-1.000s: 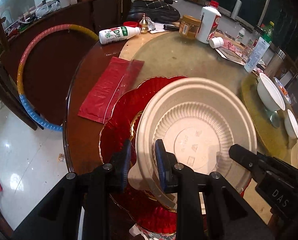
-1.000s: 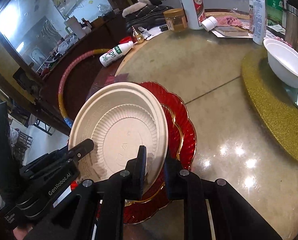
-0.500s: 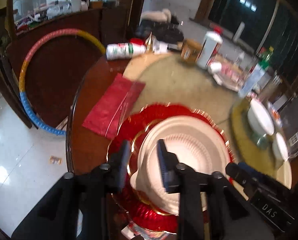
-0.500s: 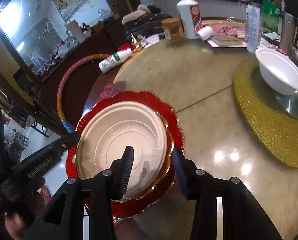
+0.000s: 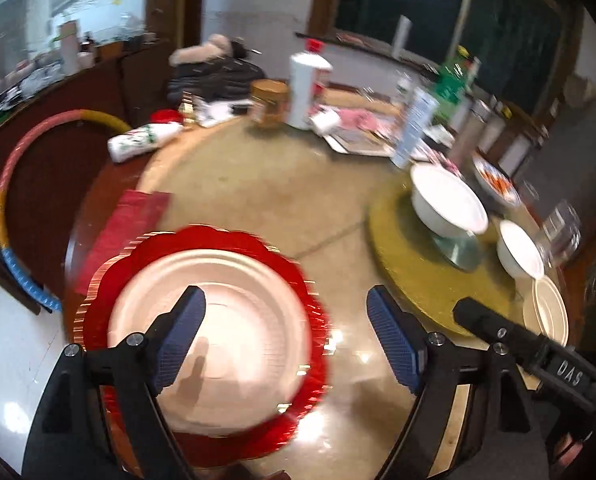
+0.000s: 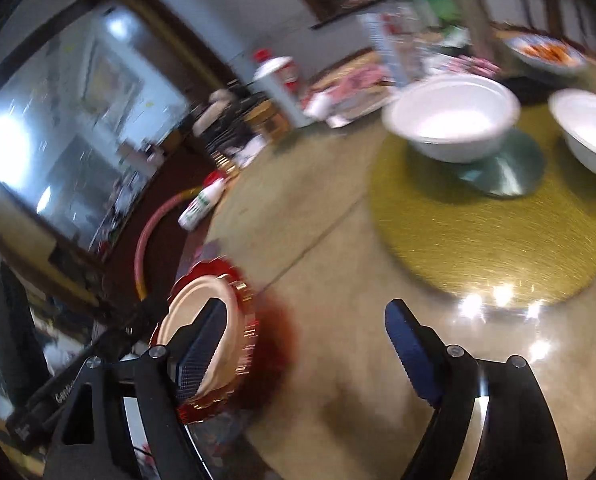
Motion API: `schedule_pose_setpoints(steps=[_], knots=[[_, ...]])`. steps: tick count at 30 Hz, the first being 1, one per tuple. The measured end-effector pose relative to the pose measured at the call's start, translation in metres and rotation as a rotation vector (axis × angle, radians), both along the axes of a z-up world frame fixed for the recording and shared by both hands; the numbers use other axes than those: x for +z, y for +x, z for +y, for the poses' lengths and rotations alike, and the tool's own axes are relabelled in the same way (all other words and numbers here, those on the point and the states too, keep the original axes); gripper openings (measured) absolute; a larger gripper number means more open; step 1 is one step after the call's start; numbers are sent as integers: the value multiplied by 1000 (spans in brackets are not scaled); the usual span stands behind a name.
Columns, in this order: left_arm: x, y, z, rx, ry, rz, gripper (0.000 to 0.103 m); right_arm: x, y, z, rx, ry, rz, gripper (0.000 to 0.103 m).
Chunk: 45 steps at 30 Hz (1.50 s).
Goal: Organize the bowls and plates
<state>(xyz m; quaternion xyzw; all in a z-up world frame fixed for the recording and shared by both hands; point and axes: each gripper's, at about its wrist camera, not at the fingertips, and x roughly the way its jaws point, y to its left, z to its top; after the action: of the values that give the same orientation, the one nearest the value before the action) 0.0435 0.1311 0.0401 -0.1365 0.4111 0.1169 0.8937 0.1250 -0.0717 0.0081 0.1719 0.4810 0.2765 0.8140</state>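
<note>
A cream paper plate [image 5: 233,320] lies on a red scalloped plate [image 5: 298,280] near the table's front left edge. My left gripper [image 5: 285,336] is open and empty above them. My right gripper [image 6: 302,356] is open and empty to the right of the stacked plates [image 6: 201,304]. A large white bowl [image 5: 446,200] [image 6: 450,120] and a smaller white bowl [image 5: 518,248] [image 6: 590,132] stand on a gold mat [image 5: 410,280] [image 6: 490,240]. Another cream plate [image 5: 550,312] lies at the mat's right.
Bottles [image 5: 306,84], a jar [image 5: 267,100], papers and a dish of food [image 5: 494,176] crowd the table's far side. A red packet [image 5: 125,220] lies left of the plates. A hoop [image 5: 5,184] leans beyond the table's left edge.
Both grippers let go of the cream plate, which now rests on the red plate. Both opened wide and pulled back upward; the right one swung toward the bowls.
</note>
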Motion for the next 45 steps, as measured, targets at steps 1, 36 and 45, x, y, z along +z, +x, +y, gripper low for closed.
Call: schedule_pose_setpoints(steps=[1,36,45], knots=[[-2,10,-8,-20,-8,20,83,-3,4,-9,-17,12,12,83],[-73,81,-104,-113,70,102,83,-43,34,-100,-261,-4,-21,83],[-74,77,-118,-185,80,-19,83,-36,30,-103,-307,-32,-100,83]])
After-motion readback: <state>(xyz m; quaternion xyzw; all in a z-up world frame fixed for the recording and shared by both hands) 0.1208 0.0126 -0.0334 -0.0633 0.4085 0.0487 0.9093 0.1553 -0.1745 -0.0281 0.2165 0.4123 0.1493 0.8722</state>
